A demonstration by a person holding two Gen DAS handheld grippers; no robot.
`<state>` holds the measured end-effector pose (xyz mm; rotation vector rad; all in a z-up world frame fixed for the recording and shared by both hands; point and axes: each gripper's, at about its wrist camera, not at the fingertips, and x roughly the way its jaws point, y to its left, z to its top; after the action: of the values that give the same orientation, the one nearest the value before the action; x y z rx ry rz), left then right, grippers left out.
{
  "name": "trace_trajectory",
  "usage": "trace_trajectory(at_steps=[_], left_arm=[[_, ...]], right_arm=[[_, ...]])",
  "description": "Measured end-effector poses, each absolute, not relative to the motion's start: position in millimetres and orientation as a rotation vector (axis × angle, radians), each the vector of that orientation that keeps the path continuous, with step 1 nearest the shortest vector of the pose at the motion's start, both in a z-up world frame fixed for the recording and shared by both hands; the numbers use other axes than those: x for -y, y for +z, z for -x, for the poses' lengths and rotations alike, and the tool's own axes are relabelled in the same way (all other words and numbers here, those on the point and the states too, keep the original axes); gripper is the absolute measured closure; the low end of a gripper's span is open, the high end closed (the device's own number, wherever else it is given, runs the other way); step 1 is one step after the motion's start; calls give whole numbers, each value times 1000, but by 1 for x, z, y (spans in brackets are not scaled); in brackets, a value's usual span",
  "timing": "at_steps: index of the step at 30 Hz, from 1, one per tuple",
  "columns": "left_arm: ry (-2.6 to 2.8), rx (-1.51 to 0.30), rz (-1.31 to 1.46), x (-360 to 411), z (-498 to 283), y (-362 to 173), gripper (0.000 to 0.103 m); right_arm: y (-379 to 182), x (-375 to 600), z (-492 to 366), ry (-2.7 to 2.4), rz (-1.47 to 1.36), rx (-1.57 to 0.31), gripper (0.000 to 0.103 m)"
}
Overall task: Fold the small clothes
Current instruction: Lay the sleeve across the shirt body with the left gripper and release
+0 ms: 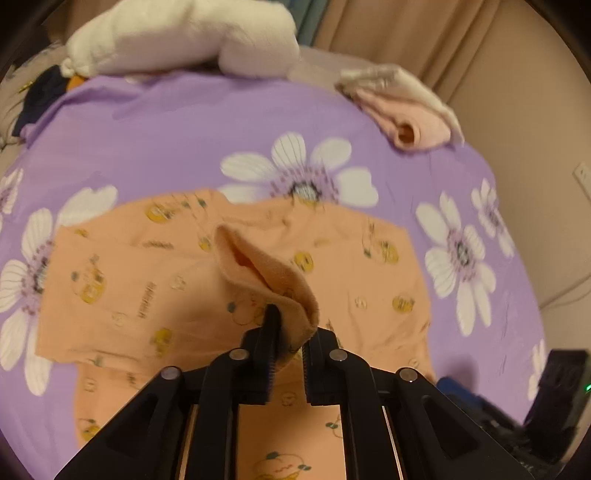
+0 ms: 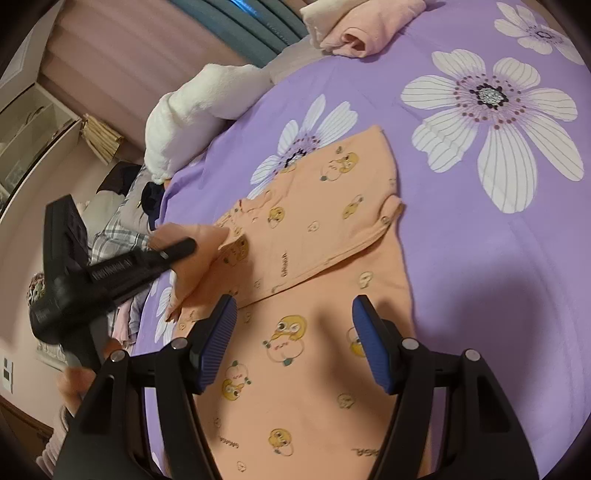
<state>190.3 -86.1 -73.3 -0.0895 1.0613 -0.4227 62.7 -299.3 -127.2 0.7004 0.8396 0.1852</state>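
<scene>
Left gripper (image 1: 290, 339) clamps the soft, light shirt's (image 2: 317, 236) cuff at 9 o'clock; right gripper (image 2: 295, 343) gapes, empty.

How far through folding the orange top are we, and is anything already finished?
Done: a pink folded garment lies at the far edge of the purple bedsheet. In hand: the left gripper is shut on a sleeve cuff of the orange top, held over its body; one sleeve already lies folded across. The right gripper hovers open. Left: set the sleeve down, then fold the body.
</scene>
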Motion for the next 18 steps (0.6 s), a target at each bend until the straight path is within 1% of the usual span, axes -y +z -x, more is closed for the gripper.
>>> trace_trajectory(at_steps=[3, 4, 5, 7, 9, 14, 18], left_arm=[[-428, -1139, 55, 97, -193, -94, 95], [-439, -1178, 43, 101, -195, -103, 85], [-446, -1203, 41, 103, -195, -109, 76], [-471, -1228, 57, 103, -194, -115, 45], [-484, -1225, 73, 101, -191, -116, 35], [-522, -1206, 88, 80, -178, -108, 34], [-476, -1160, 137, 38, -168, -101, 34]], right_arm=[[-131, 306, -68, 169, -702, -845, 37], [-132, 308, -70, 167, -704, -847, 37], [-133, 309, -71, 167, -709, -848, 37], [-134, 311, -75, 169, -722, -850, 37], [-136, 311, -80, 187, -748, -853, 37], [-143, 302, -99, 265, -843, -879, 37], [-145, 288, -114, 307, -869, -901, 37]])
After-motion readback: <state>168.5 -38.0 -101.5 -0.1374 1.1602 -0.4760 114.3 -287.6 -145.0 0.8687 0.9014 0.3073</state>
